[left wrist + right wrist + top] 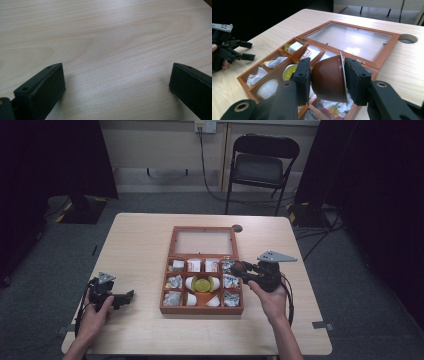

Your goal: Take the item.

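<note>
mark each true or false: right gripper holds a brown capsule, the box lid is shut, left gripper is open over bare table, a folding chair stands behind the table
1. The right gripper holds a brown capsule: true, pressed between its fingers.
2. The wooden box has its lid shut: false, the glass lid lies open, flat behind the compartments.
3. The left gripper is open over bare table: true.
4. A folding chair stands behind the table: true.
5. The left gripper grips a sachet: false, nothing lies between its fingers.
</note>
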